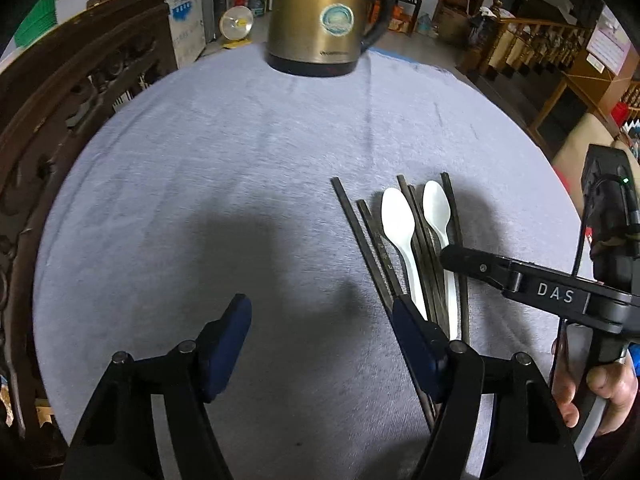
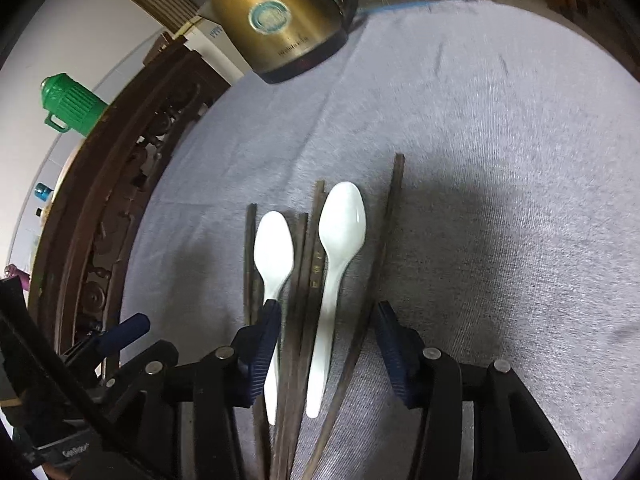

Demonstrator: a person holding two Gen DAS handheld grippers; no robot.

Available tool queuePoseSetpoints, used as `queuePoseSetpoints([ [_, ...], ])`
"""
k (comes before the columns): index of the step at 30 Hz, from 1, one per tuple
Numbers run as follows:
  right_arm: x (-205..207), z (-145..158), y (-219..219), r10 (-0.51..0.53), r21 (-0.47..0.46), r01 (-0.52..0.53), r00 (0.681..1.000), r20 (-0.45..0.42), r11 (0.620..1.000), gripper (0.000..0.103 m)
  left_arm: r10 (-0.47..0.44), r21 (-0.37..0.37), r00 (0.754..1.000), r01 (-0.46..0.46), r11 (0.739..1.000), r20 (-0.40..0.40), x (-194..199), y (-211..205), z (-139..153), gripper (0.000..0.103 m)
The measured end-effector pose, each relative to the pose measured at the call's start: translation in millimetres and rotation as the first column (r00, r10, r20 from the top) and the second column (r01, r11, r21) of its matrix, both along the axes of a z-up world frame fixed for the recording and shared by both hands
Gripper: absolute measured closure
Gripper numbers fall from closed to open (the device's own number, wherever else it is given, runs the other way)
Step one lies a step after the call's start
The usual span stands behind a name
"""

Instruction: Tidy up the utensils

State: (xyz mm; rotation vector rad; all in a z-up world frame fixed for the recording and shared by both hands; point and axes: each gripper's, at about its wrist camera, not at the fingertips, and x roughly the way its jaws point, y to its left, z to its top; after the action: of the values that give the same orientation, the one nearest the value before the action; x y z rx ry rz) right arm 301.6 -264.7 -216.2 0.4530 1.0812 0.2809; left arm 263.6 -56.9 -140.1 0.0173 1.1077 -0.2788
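You are holding the right gripper (image 2: pixel 326 338) with jaws apart astride two white plastic spoons (image 2: pixel 340 236) and dark wooden chopsticks (image 2: pixel 306 280) on the grey-clothed counter (image 2: pixel 500 200), left gripper (image 1: pixel 322 326) jaws apart beside them, brass-coloured kettle (image 1: pixel 316 16) well apart.

1. The left gripper (image 1: pixel 322 322) hangs over a grey cloth (image 1: pixel 224 168), jaws apart and nothing between them.
2. Its right pad (image 1: pixel 412 332) seems to touch the dark chopsticks (image 1: pixel 362 236).
3. Two white spoons (image 1: pixel 400 232) lie among them.
4. A brass kettle (image 1: pixel 316 20) stands beyond.
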Motion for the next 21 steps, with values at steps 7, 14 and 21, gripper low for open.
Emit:
queuePoseSetpoints([
  [7,1,-2,-8,-0.021,0.025,0.021,1.0,-0.003,0.999,0.065,-0.035,0.008,0.999,0.035,0.999,-0.013,6,-14,-10,0.037],
  [14,7,4,-11,-0.063,-0.044,0.062,0.998,-0.019,0.997,0.077,0.0,-0.01,0.999,0.0,1.0,-0.05,29,-8,-24,0.053],
  [21,26,8,0,-0.065,-0.186,0.06,0.998,-0.023,0.981,0.083,0.061,-0.047,0.991,-0.067,0.997,-0.121,78,-4,-30,0.053],
])
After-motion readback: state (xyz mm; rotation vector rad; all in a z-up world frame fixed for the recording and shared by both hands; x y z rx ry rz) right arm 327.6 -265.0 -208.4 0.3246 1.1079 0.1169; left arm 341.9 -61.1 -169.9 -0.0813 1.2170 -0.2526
